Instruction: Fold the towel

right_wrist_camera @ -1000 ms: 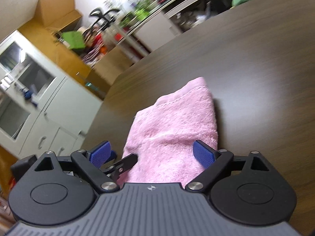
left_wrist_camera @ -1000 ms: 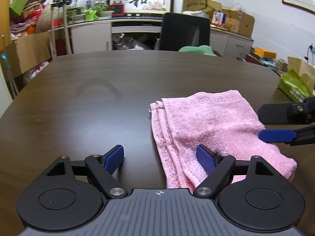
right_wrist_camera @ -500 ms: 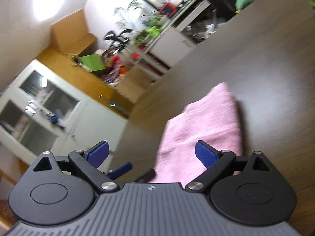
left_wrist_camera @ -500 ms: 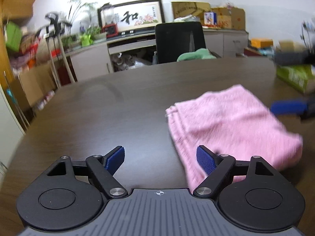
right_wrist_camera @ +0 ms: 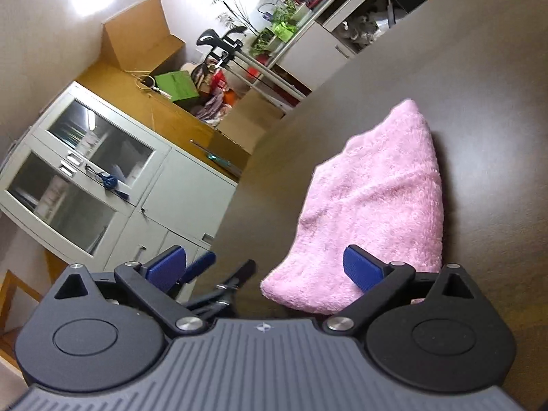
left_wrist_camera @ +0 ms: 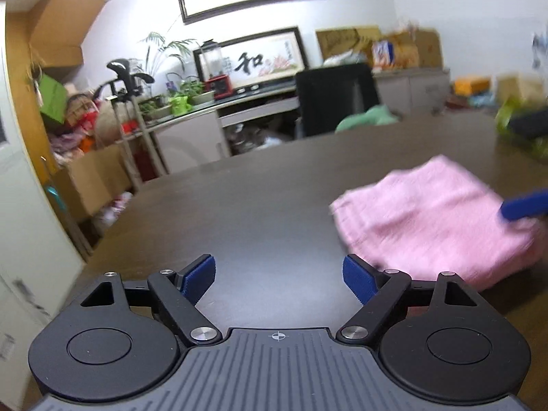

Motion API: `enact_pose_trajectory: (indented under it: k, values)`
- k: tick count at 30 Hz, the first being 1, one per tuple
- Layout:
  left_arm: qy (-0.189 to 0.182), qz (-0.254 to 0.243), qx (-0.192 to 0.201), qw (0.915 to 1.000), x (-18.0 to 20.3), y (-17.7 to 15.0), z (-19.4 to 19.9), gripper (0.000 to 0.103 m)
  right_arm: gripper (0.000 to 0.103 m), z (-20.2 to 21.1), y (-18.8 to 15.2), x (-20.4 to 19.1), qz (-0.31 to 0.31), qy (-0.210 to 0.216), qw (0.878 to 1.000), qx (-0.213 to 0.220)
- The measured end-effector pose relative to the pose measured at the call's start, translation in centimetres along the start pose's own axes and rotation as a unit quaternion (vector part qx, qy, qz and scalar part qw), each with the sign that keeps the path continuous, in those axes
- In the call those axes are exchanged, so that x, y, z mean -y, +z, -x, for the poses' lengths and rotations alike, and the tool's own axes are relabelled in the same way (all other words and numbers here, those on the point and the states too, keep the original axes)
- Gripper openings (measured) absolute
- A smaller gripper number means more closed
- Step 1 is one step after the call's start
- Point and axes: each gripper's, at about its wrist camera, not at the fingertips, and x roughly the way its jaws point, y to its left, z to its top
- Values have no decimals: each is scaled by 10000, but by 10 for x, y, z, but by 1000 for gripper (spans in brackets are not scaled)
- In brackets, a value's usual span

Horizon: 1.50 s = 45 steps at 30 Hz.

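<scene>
A pink towel [left_wrist_camera: 431,215] lies folded in a compact stack on the dark brown table [left_wrist_camera: 260,212], right of centre in the left wrist view. It also shows in the right wrist view [right_wrist_camera: 380,205]. My left gripper [left_wrist_camera: 279,279] is open and empty, above bare table to the left of the towel. My right gripper [right_wrist_camera: 265,265] is open and empty, raised above the towel's near end. One blue fingertip [left_wrist_camera: 524,203] of the right gripper shows at the right edge of the left wrist view.
A black office chair [left_wrist_camera: 337,99] stands at the table's far side with a green cloth [left_wrist_camera: 366,120] on it. A green packet [left_wrist_camera: 513,123] lies at the table's far right. Cabinets [right_wrist_camera: 102,185], boxes and plants line the walls.
Both grippers have pulled back and up from the towel, the left one also shifting left. The towel stays folded on the table.
</scene>
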Motion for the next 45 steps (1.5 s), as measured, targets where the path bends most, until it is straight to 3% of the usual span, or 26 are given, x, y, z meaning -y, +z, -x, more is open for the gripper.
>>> enact_pose_trajectory:
  k: [2,7,11,19,25,36,45]
  values:
    - [-235,-44,70,9997,8,1,1,85,100,-10,-2,0,15,-180,9998,-130]
    - [-85,-540,-278,9981,32,-6,-19,83,100,-4,-6,-8,171,-71,9998,2]
    - [-134,-495,-365,9980,29,-8,-23,83,100,9,-5,-8,174,-52,9994,286]
    - [146,-336,-390,9986,18,-18,-16,84,100,33,-20,-11,617,-844,9901,938]
    - [379,42,-239,9990,3,-22,4,101,100,43,-32,-10,707,-1097,9848,1147]
    - [175,803,-397,9958,-18,-42,39,103,101,49,-55,-24,1586,-2428,9443,1558]
    - [-203,957,-471,9941,-11,-49,51,103,102,39,-82,-37,2144,-3222,9137,1239]
